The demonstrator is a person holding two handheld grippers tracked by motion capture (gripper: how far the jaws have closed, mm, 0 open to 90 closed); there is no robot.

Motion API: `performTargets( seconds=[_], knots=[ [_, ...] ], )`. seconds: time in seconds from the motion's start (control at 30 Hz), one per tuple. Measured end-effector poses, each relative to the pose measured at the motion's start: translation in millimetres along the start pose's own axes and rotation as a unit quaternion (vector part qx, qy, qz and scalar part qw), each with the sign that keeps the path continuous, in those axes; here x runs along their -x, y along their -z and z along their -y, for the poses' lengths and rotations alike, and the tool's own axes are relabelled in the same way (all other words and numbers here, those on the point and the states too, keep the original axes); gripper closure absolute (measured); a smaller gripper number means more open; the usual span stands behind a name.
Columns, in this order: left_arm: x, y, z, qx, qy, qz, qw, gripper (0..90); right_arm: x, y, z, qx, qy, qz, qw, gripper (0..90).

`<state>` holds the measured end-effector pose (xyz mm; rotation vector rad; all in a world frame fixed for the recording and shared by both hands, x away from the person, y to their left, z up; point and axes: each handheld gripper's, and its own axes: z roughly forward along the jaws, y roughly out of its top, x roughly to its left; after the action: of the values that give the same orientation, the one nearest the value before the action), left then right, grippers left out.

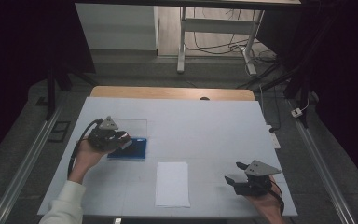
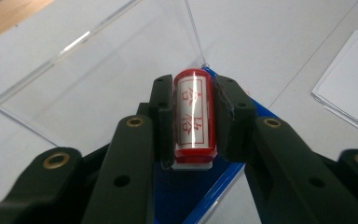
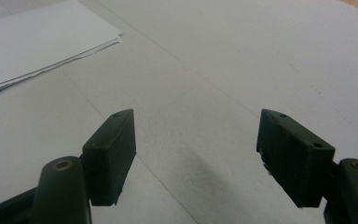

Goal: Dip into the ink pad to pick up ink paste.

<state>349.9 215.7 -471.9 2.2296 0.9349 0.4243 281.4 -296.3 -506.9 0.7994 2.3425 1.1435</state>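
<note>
Right gripper (image 1: 237, 173) sits near the table's (image 1: 214, 121) front right corner, held low over the white top, jaws spread wide apart with nothing between them. In the right gripper view the two black pads (image 3: 110, 154) hover over bare surface, and a corner of the paper stack (image 3: 37, 39) lies off to the upper left.

Paper stack (image 1: 172, 183) lies near the front edge, about midway along it, well apart from both grippers. Several white sheets, edges slightly fanned.

Left gripper (image 1: 121, 140) is over the left half of the table, farther back than the paper, right at the blue tray (image 1: 135, 151). Its jaws are clamped on a red stamp (image 2: 193, 119): a red cylinder with a white label and red characters, held upright between the pads (image 2: 162, 119), one pad on each side. The stamp's white base shows just below the pads. It sits squarely centred in the grip, over the blue tray's (image 2: 186, 196) inner floor; can't tell if the base still touches the tray.

Clear lid (image 1: 133, 125) of the tray stands open behind it, toward the far edge. In the left gripper view the clear lid (image 2: 98, 70) spreads out just beyond the stamp, hinge edge meeting the tray's blue rim.

Person's left hand (image 1: 86, 156) wraps the left gripper, white sleeve (image 1: 67, 205) coming in from the front left corner.
</note>
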Motion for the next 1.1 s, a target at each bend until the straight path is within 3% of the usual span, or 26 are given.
performTargets(
  seconds=[0.33,1.1],
  knots=[
    [0.4,-13.8,2.0,-0.024,-0.002,0.004,0.9997,70.4,0.5,1.3,1.6,0.000,-0.001,0.001,1.0000,27.8],
    [1.1,-22.6,4.6,-0.040,-0.003,0.001,0.9992,70.4,0.8,1.4,1.9,0.000,-0.003,0.001,1.0000,27.9]
  ],
)
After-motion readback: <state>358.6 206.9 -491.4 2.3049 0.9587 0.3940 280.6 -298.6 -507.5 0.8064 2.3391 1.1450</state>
